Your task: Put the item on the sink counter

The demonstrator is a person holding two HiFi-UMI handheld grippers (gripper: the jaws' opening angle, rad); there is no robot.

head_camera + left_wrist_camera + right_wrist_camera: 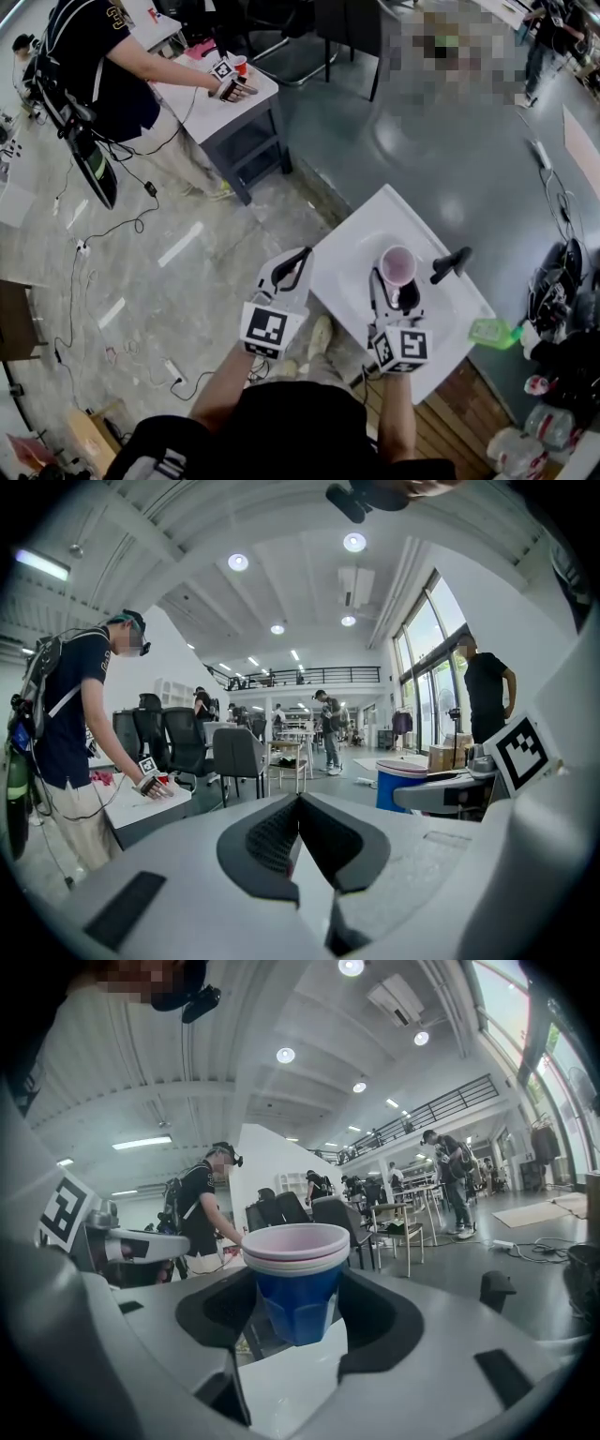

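Note:
A stack of cups (397, 265), pink on top and blue below, hangs upright over the basin of the white sink counter (349, 272). My right gripper (395, 287) is shut on it, the pads pressing on both sides of the blue cup (296, 1288). In the right gripper view the right gripper (298, 1309) has the white counter just under the cup. My left gripper (296, 264) hovers over the floor at the counter's left edge. Seen in its own view, the left gripper (300, 803) is shut with nothing in it.
A black faucet (450, 264) stands on the counter to the right of the cups. A green bottle (492, 332) lies at the counter's near right corner. A person works at a small table (246, 111) at the back left. Cables (112, 225) trail across the floor.

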